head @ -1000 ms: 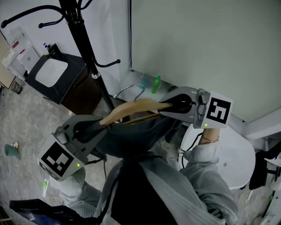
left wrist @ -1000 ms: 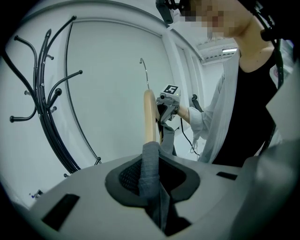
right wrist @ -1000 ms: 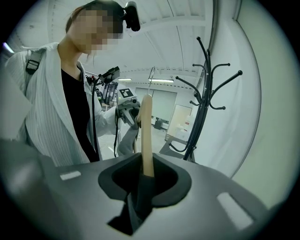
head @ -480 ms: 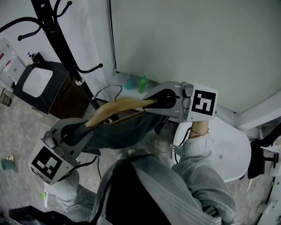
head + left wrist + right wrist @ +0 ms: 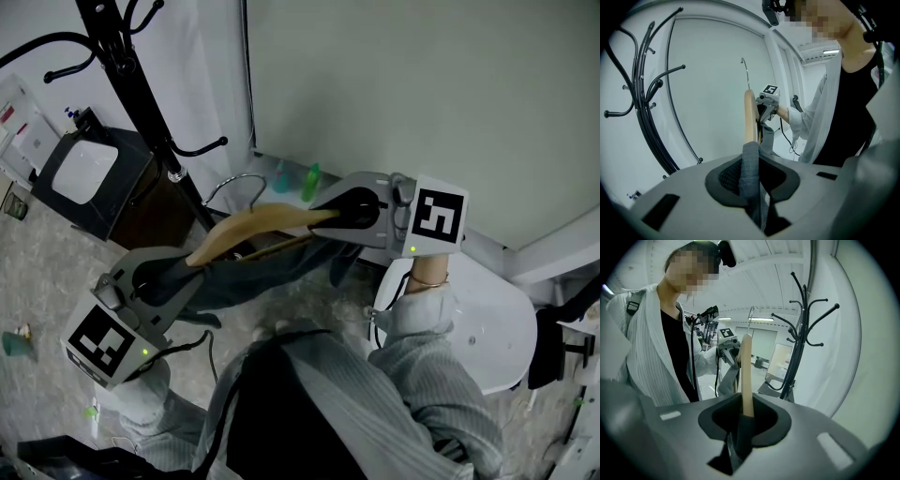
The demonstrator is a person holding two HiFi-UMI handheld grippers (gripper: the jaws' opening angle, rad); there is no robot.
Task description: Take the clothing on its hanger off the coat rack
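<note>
1. Right now your left gripper [image 5: 180, 277] sits low at the left of the head view, slanting up and inward. Your right gripper [image 5: 349, 214] is higher at the right and points back toward it, with your pale sleeve [image 5: 427, 328] bent beneath.
2. In the left gripper view, your left fingers [image 5: 723, 177] are closed on the grey clothing [image 5: 751, 164] where it wraps the near end of the wooden hanger [image 5: 750, 117].
3. In the right gripper view, your right fingers [image 5: 761, 420] are clamped on the other end of the hanger, bare wood rising from between them and dark cloth bunched just below.
4. So the hanger spans the two grippers in the air, tilted up toward your right hand, with the clothing hanging under it. Its metal hook [image 5: 234, 183] stands free, just to the right of the coat rack [image 5: 141, 103] pole and not on any of its arms. Past it, two green bottles [image 5: 309, 180] stand on the floor against the wall.
5. Compared with a second ago, both grips and the hanger's slant are unchanged. The whole scene has slid left in the head view: the rack's pole and the black box [image 5: 80, 173] beside it now lie nearer the left edge. Your two marker cubes sit a little further left too.
</note>
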